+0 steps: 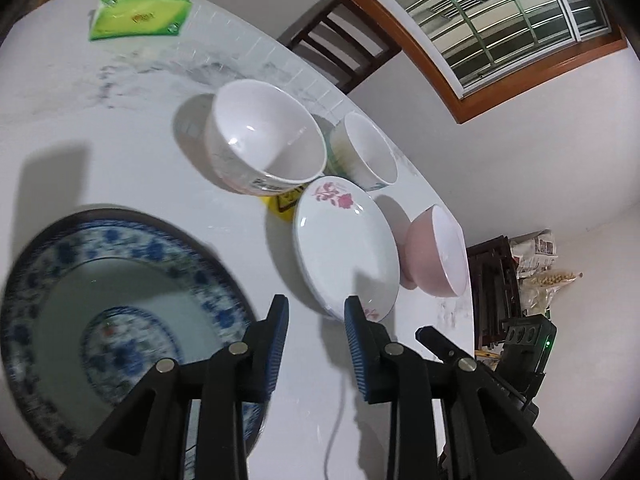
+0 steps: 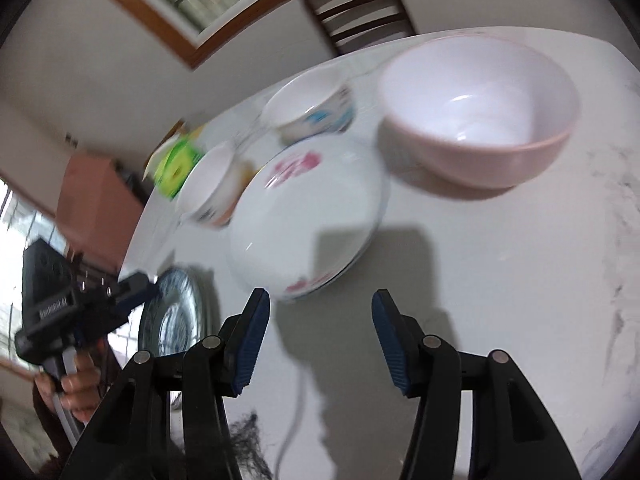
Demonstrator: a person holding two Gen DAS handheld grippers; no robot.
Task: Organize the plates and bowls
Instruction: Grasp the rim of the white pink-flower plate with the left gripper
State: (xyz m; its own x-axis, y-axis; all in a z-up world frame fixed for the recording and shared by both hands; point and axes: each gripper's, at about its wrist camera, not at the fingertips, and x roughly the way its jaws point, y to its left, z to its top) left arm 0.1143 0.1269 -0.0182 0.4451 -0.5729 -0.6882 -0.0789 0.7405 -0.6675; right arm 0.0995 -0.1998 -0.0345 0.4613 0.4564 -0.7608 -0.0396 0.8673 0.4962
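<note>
A white marble-veined worktop (image 1: 120, 128) by a wood-framed barred window (image 1: 500, 12) carries all the crockery, with a dark chair (image 1: 340, 44) pushed in at its far edge. My left hand-held gripper (image 1: 316, 308) hangs over bare worktop with its jaws narrowly parted and nothing between them; my right hand-held gripper (image 2: 320, 300) has wider jaws, also empty, and points at the near rim of the rose-patterned plate (image 2: 308, 216). I judge both are between grasps, positioned to choose the next piece. Just left of the left gripper lies the blue-and-white plate (image 1: 120, 300), flat and alone, likely the base for stacking plates. The rose-patterned plate sits just beyond both grippers, between that blue plate and the pink bowl (image 2: 480, 120), which stands upright close beside it. Behind are two white printed bowls, the larger white bowl (image 1: 264, 136) and the smaller white bowl (image 1: 368, 152), side by side, not yet nested. A green packet (image 1: 140, 12) lies at the far end, well apart. In the right view, a hand (image 2: 78, 384) grips the left tool's handle.
</note>
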